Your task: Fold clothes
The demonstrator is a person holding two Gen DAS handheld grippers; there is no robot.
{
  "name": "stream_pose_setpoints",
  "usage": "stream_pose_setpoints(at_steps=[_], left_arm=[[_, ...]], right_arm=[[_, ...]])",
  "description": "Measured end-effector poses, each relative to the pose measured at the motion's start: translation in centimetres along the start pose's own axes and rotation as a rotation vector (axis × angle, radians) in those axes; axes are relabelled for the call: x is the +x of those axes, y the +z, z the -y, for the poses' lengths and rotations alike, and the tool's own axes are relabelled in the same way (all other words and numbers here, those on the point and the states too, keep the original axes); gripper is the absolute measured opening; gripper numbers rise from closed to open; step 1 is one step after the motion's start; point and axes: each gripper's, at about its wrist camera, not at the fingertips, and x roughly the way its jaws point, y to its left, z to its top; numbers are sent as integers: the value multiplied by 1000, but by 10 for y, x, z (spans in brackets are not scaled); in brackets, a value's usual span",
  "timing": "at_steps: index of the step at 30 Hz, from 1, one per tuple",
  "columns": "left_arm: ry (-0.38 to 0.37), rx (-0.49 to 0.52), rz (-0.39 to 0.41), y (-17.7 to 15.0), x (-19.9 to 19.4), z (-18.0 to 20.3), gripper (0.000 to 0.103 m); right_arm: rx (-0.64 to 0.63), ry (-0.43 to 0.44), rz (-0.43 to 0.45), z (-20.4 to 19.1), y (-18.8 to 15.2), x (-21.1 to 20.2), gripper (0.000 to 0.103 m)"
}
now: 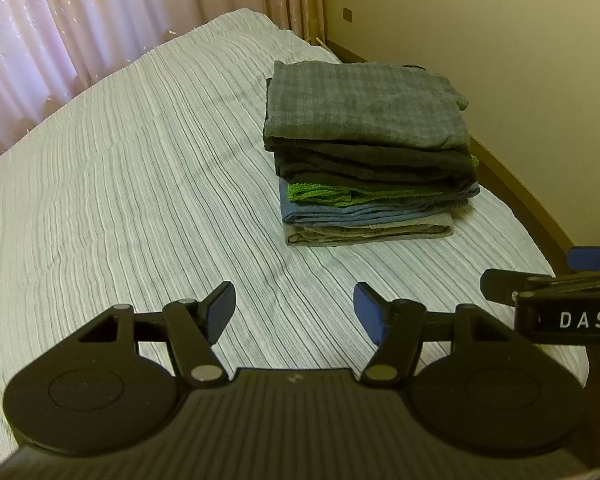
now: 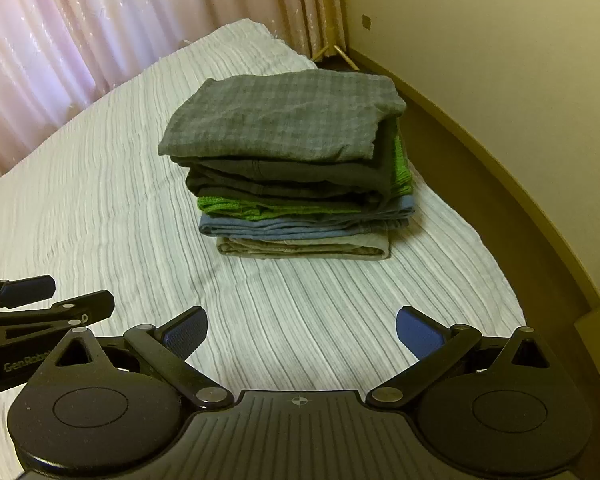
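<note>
Stack of folded clothes (image 1: 366, 156) ahead of both tongs and well apart from them, resting on the striped bed (image 1: 140, 184). Grey checked piece (image 2: 284, 120) on top, dark layers beneath, then a green knit (image 2: 260, 206), blue, and khaki at the bottom. Nothing loose or unfolded anywhere in view. Left tongs (image 1: 294, 312) released, blue pads spread, grasping nothing, hovering over bare sheet. Right tongs (image 2: 300, 330) likewise released and empty, just beside the left. Judging by this: between garments, or done. Next move likely calls for fetching another piece from out of view, if any remains.
</note>
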Motion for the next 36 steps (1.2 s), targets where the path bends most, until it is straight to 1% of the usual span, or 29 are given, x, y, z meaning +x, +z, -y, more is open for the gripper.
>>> stream_pose_setpoints(at_steps=[24,28,34,36], left_arm=[[7,-6,-55,12,34,3,62],[11,-5,-54,12,35,4,62],[29,14,-25,11,30,7,62],[21,12,-18,10,27,7,62]], right_arm=[[8,-9,-60,11,11,32,103],[9,-9,-63,12,12,34,103],[7,-8,-59,13,14,33,103],[8,-9,-54,13,14,31,103]])
